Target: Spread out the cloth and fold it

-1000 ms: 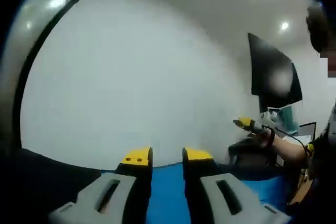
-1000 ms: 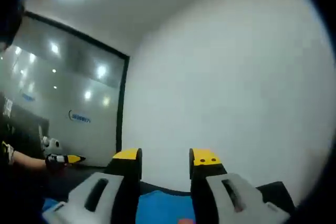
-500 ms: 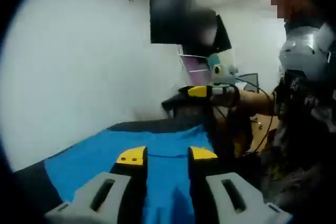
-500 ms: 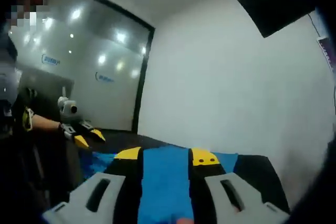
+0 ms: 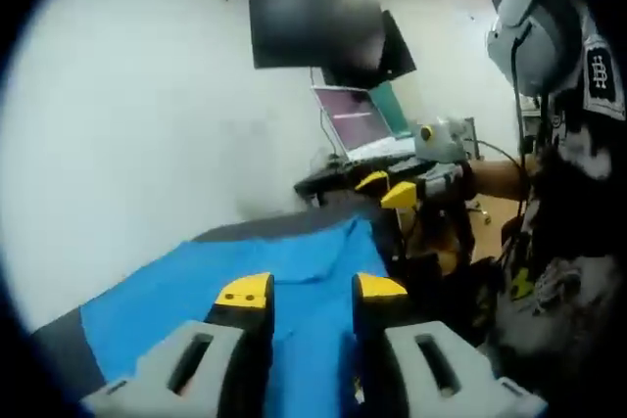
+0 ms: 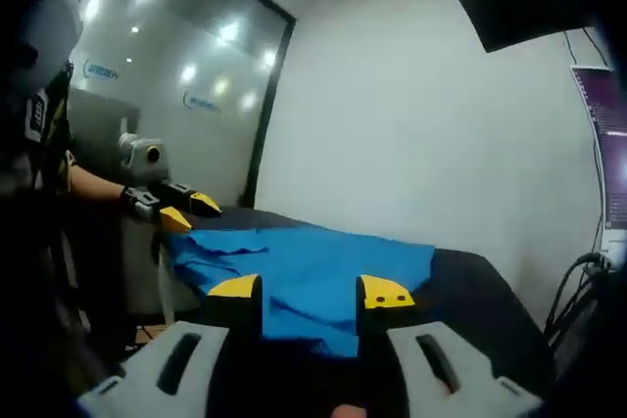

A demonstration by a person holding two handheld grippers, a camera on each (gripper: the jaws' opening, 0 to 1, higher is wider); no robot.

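A blue cloth (image 5: 245,271) lies spread over a dark table (image 5: 59,354), with some folds along its near edge (image 6: 211,247). My left gripper (image 5: 312,291) is open above the cloth's near part, with nothing between its yellow-tipped jaws. In the right gripper view it (image 6: 188,212) hangs open just beyond the cloth's left corner. My right gripper (image 6: 310,291) is open too, held back from the cloth's edge over the table. From the left gripper view it (image 5: 387,188) hovers open past the cloth's far right corner.
A white wall (image 5: 127,124) backs the table. A dark monitor (image 5: 313,31) hangs on it, above an open laptop (image 5: 355,119) on a stand. The person (image 5: 558,193) stands to the right of the table. A glass partition (image 6: 167,95) stands at the left.
Both views have swung down from the white wall to the table, so the cloth shows spread out. The grippers now sit at opposite ends of the cloth, both open.
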